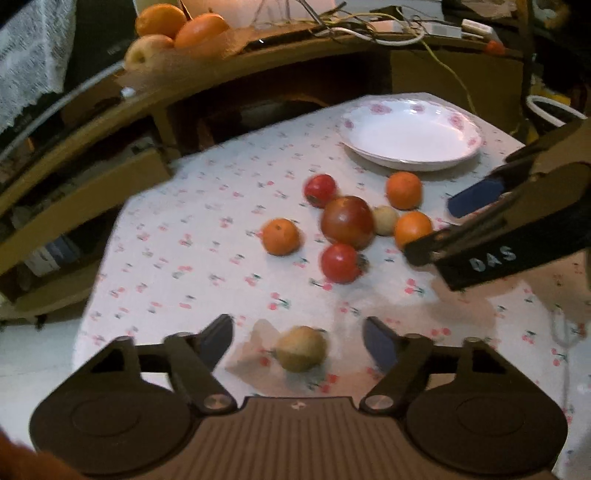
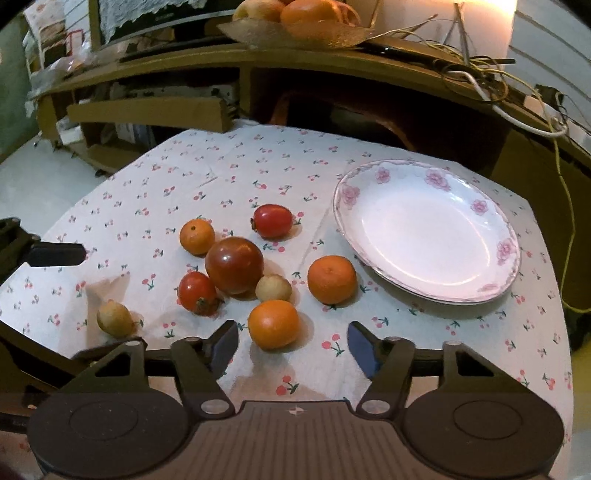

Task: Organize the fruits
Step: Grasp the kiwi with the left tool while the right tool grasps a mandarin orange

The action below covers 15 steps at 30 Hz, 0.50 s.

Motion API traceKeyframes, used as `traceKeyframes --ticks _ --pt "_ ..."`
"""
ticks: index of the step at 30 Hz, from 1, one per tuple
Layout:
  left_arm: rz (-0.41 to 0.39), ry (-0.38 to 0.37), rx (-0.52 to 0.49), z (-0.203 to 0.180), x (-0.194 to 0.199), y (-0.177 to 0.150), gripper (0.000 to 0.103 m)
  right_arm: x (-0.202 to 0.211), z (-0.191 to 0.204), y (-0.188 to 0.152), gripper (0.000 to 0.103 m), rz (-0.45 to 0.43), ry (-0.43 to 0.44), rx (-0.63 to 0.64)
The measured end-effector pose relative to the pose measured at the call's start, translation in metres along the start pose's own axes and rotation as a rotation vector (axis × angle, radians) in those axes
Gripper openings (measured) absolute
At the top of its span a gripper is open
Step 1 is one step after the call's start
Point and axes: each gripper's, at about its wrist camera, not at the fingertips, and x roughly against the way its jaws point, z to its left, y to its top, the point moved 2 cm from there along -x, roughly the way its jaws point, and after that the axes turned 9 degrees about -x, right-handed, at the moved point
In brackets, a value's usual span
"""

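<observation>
With both tools spread wide and holding nothing, the fruit sits loose on the cherry-print cloth; the left gripper frames a small yellowish fruit, the right gripper an orange; the flowered plate waits bare; round fruit could roll if a finger nudges it sideways, knocking the clustered neighbours, the big dark-red fruit included.

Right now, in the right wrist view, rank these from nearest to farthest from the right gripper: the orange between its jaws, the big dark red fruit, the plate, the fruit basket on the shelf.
1. Orange, just ahead of the right gripper, slightly left.
2. Big dark red fruit, farther ahead, left.
3. Plate, ahead, right.
4. Fruit basket, up on the shelf at the back.
</observation>
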Motion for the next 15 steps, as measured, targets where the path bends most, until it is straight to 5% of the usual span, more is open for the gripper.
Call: traceKeyframes --ticks 10,15 --pt "0.018 -0.056 0.039 0.000 -0.006 -0.001 0.056 -0.013 -0.003 0.000 0.051 0.026 0.037 -0.009" --pt "0.016 -0.041 0.007 -0.002 -0.004 -0.001 0.046 -0.010 -0.006 -0.001 0.034 0.027 0.067 -0.025"
